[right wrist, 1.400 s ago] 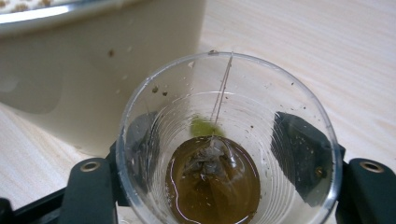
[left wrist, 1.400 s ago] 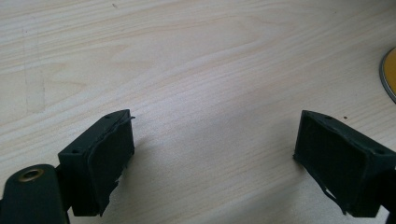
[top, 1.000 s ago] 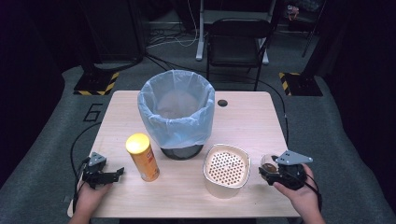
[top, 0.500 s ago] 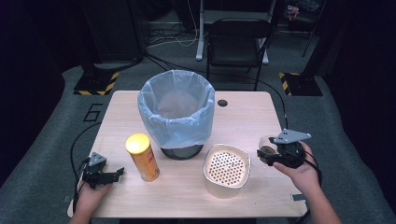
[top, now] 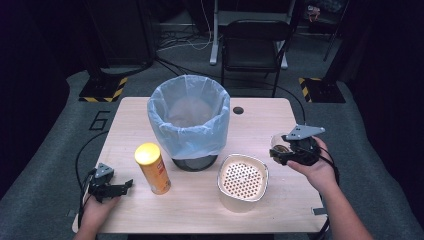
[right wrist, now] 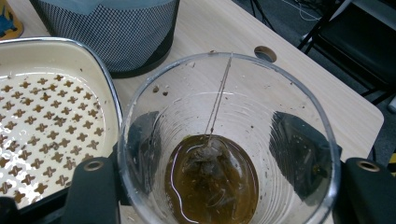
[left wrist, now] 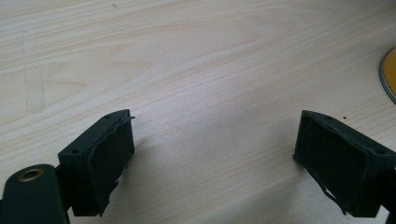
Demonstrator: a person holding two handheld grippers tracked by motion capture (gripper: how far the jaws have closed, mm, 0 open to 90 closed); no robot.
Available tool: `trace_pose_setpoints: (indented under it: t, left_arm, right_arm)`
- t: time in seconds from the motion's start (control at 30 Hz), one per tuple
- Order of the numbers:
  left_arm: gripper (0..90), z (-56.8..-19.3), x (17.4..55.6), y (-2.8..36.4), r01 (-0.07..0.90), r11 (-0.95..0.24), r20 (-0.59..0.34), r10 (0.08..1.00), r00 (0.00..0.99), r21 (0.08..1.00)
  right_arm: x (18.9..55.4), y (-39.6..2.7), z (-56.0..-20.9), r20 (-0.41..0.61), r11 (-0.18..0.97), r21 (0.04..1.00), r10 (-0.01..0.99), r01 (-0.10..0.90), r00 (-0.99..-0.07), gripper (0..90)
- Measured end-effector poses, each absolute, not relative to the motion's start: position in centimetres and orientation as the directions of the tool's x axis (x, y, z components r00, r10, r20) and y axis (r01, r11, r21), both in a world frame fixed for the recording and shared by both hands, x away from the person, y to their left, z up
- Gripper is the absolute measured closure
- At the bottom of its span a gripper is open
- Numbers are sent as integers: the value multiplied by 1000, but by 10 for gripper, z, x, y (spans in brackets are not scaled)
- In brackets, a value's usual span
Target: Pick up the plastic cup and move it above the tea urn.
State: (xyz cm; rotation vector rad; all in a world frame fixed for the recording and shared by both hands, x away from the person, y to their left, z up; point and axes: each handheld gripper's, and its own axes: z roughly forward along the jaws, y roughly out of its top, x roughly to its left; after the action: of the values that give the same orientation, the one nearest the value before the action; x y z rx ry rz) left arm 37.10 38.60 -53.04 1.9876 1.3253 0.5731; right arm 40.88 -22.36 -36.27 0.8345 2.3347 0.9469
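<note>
- high view had my right gripper (top: 295, 150) lifted off the table (top: 260, 120) at its right side, jaws pinching a clear plastic cup (top: 280, 144).
- right gripper view looked straight down into that cup (right wrist: 224, 140): my two black jaws pressed on its outside walls, one on each side.
- a teabag (right wrist: 205, 163) lay in brown liquid at the bottom, and its string (right wrist: 219, 93) ran up the inner wall to the rim.
- just beside the cup stood the cream strainer dish (right wrist: 42, 112) with its perforated floor, and behind that the mesh bin (right wrist: 107, 32) lined with a pale blue bag (top: 187, 120).
- my left gripper (top: 120, 186) rested on the table near the front left corner, beside the yellow-lidded can (top: 152, 167), though apart from it.
- left gripper view showed my jaws spread wide over bare wood, nothing between them; the yellow curve (left wrist: 388, 74) at the edge was probably that can.
</note>
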Motion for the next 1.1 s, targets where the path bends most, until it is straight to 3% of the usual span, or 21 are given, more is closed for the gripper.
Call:
trace_pose_setpoints:
  t: [0.43,0.63,0.8,1.0,1.1]
  left_arm:
    - [117,-530,371,386,628,-260,-6,922,388,734]
    - [117,-530,371,386,626,-261,-3,921,389,735]
    - [117,-530,371,386,627,-259,-6,922,387,735]
    - [117,-530,371,386,628,-262,-4,921,389,733]
    - [117,-530,371,386,628,-263,-4,921,390,733]
  right_arm:
    - [414,-212,-352,-226,591,746,658,307,-719,337]
    - [414,-195,-342,-303,645,741,567,185,-766,337]
    - [406,-182,-341,-424,693,721,436,-4,-794,336]
    - [392,-164,-346,-582,755,633,318,-171,-748,338]
    - [390,-161,-347,-605,767,615,310,-183,-734,338]
